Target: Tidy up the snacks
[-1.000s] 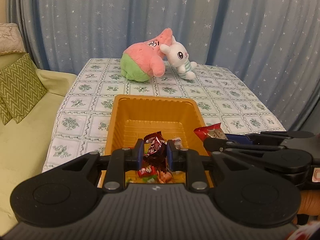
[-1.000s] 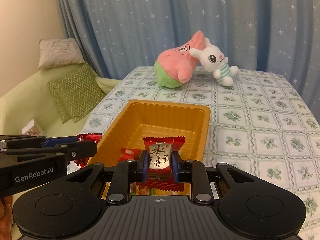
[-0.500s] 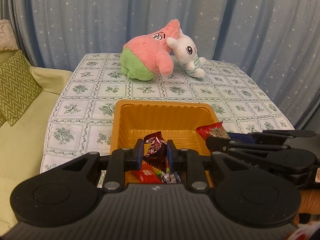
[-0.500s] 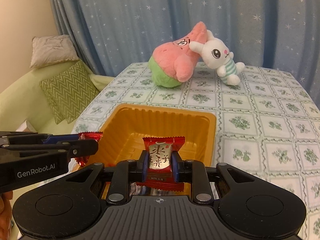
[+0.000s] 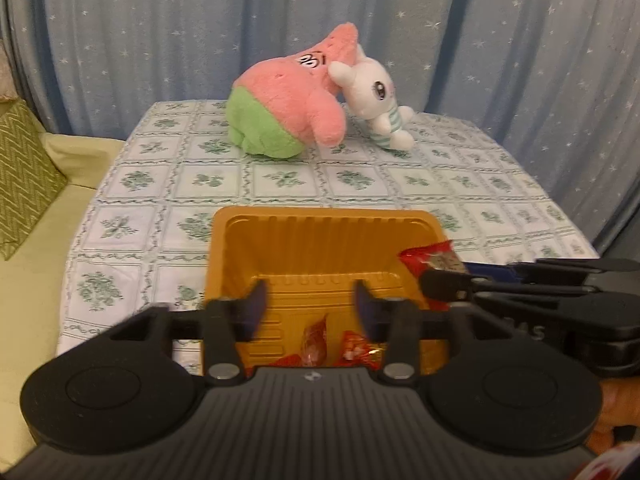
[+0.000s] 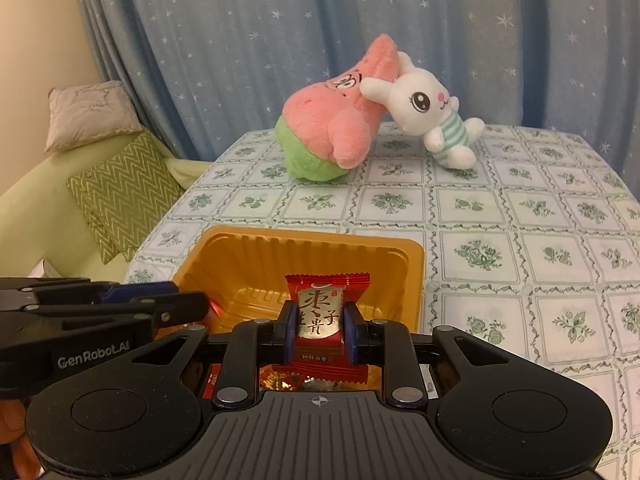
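Observation:
An orange plastic tray sits on the patterned tablecloth, with several wrapped snacks at its near end. My left gripper hovers over the tray's near half; its jaws are opening and nothing is between them. My right gripper is shut on a red and silver candy packet above the tray's near edge. That packet also shows at the right of the left wrist view, at the tip of the right gripper. In the right wrist view the left gripper reaches in from the left.
A pink and green plush and a white rabbit plush lie at the table's far end before a blue starred curtain. A pale green sofa with a zigzag cushion lies to the left of the table.
The left jaws have spread apart and the dark red snack they held is gone from between them. Both grippers moved forward over the tray; the right one keeps its packet.

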A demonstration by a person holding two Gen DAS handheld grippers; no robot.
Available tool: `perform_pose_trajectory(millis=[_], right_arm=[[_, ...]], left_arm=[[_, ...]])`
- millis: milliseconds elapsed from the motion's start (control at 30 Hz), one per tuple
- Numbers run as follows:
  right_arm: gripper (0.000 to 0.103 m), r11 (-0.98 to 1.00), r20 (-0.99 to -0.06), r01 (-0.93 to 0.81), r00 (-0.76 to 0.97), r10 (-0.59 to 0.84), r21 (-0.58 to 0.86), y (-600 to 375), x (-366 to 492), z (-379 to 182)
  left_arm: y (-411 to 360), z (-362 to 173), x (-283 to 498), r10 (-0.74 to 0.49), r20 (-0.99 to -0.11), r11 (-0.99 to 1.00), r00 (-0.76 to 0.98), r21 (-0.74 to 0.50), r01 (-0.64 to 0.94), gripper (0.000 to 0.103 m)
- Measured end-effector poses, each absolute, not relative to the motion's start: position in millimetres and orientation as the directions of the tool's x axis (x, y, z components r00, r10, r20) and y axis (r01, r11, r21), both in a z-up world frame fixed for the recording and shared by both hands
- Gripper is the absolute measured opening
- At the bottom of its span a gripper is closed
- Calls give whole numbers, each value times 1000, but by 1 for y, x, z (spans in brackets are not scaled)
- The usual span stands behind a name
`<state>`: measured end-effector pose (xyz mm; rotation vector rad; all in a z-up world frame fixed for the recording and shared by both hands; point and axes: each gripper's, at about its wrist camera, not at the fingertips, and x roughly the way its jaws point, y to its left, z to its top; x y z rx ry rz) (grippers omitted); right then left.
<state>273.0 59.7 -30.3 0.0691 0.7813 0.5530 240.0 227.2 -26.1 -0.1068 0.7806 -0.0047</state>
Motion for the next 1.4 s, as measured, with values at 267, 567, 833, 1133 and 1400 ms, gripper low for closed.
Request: perform_pose_trajectory(millis=[267, 567, 833, 1133, 1400], right_arm=[[25, 856, -650, -442, 572, 500, 269, 57, 273, -34], [25, 824, -608, -482, 569, 554, 299, 65, 274, -22], [55, 824, -588, -449, 582, 562, 345, 49, 274, -6], [56, 864, -629, -377, 593, 503, 334, 9, 230, -1], [64, 884, -642, -370, 610, 464, 287, -13, 177, 15]], left_arm=[[231, -30, 220, -9, -711, 997, 703, -60, -48, 48], [237, -24, 204, 16, -698, 995, 716, -57, -78, 57], [240, -9, 179, 73, -676, 990, 733, -40, -135, 77], [225, 9, 139, 71, -657, 988, 750, -57, -144, 97], [204, 28, 96, 60, -657, 985, 751, -82, -150, 103]])
